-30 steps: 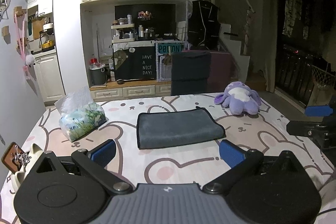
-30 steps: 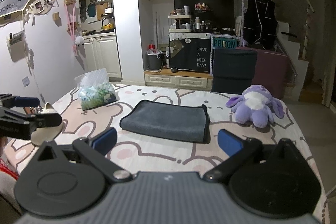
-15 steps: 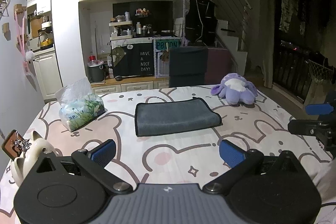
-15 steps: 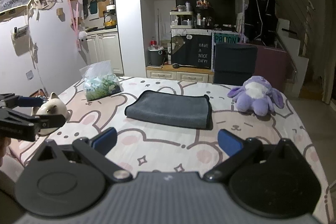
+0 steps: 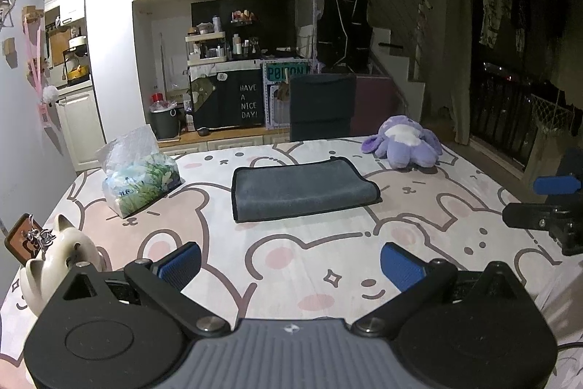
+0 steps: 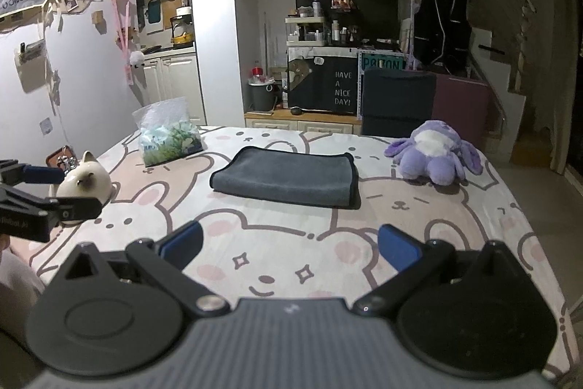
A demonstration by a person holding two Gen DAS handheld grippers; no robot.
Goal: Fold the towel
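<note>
A dark grey towel (image 5: 302,188) lies folded flat in the middle of the table with the bear-print cloth (image 5: 291,261). It also shows in the right wrist view (image 6: 288,175). My left gripper (image 5: 291,265) is open and empty, well back from the towel near the table's front edge. My right gripper (image 6: 289,246) is open and empty too, also near the front edge. Each gripper shows at the side of the other's view, the right one (image 5: 546,203) and the left one (image 6: 36,192).
A tissue pack (image 5: 138,177) lies left of the towel. A purple plush toy (image 5: 404,144) sits at the back right. A white cat figurine (image 5: 58,257) and a small brown tray (image 5: 22,239) stand at the front left. A dark chair (image 5: 322,104) stands behind the table.
Both grippers have pulled back and away from the towel, which now looks farther off. The towel has not moved.
</note>
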